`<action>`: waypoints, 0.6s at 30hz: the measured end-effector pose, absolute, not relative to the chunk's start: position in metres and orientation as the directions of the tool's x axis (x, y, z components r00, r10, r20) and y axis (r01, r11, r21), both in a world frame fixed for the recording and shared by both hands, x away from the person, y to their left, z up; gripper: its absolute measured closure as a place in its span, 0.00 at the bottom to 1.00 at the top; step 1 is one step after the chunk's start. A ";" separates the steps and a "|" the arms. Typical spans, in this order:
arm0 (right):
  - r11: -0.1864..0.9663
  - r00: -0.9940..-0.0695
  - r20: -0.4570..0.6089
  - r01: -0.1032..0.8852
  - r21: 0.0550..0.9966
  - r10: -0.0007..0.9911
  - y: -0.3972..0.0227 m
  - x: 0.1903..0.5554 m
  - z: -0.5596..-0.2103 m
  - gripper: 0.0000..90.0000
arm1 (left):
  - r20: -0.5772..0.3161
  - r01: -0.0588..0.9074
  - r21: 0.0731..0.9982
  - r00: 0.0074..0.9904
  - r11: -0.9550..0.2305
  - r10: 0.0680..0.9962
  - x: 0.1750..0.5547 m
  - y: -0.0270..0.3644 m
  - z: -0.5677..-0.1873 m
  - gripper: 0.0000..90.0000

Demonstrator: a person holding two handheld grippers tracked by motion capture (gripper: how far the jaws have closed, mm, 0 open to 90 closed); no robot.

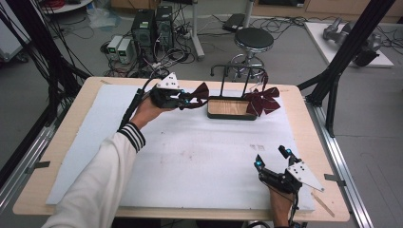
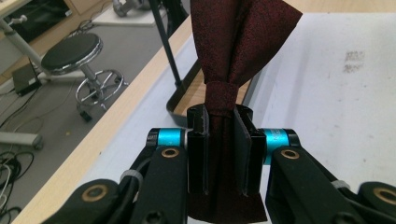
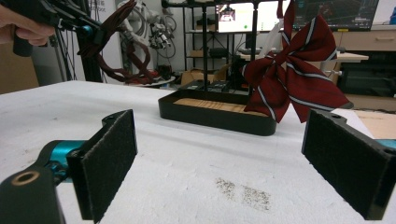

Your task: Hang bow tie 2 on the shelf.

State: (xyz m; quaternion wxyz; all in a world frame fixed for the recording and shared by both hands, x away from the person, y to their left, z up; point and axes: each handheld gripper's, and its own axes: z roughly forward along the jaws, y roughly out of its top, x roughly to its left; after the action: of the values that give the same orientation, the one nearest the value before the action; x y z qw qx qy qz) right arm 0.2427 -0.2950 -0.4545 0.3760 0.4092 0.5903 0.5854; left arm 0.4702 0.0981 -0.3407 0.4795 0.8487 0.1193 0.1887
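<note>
The left gripper (image 1: pixel 186 100) is clamped tight on a dark red bow (image 1: pixel 199 94), held up above the table in the upper middle of the high view, just left of the rack (image 1: pixel 231 108). A striped bow (image 1: pixel 262 100) hangs on the rack. The right gripper (image 1: pixel 271 158), lower right, has its jaws wide apart with nothing in them.

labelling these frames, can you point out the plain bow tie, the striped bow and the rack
plain bow tie (image 2: pixel 219 95), left gripper view, on its centre knot just above the jaws
striped bow (image 3: pixel 292 77), right gripper view, on the middle where the loops meet
rack (image 1: pixel 232 115), high view, on the front rim of its black base
</note>
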 end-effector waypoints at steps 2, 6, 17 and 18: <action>-0.021 -0.382 0.035 0.040 0.999 0.924 -0.295 0.243 -0.454 0.10 | 0.196 0.025 0.865 0.903 -0.502 0.383 0.471 0.095 -0.340 0.86; -0.023 -0.381 0.037 0.040 0.999 0.924 -0.295 0.243 -0.455 0.10 | 0.171 0.031 0.883 0.908 -0.469 0.382 0.473 0.088 -0.341 0.86; -0.025 -0.378 0.037 0.039 0.999 0.925 -0.295 0.243 -0.455 0.10 | 0.141 0.022 0.923 0.909 -0.384 0.392 0.476 0.073 -0.334 0.86; -0.023 -0.378 0.036 0.039 0.999 0.925 -0.295 0.243 -0.455 0.10 | 0.138 0.023 0.926 0.909 -0.378 0.393 0.476 0.072 -0.334 0.86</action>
State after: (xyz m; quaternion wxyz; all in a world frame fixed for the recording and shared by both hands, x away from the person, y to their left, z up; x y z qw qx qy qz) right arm 0.2428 -0.2951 -0.4546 0.3778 0.4099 0.5881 0.5860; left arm 0.4757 0.0722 -0.3342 0.5430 0.8123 0.1278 0.1704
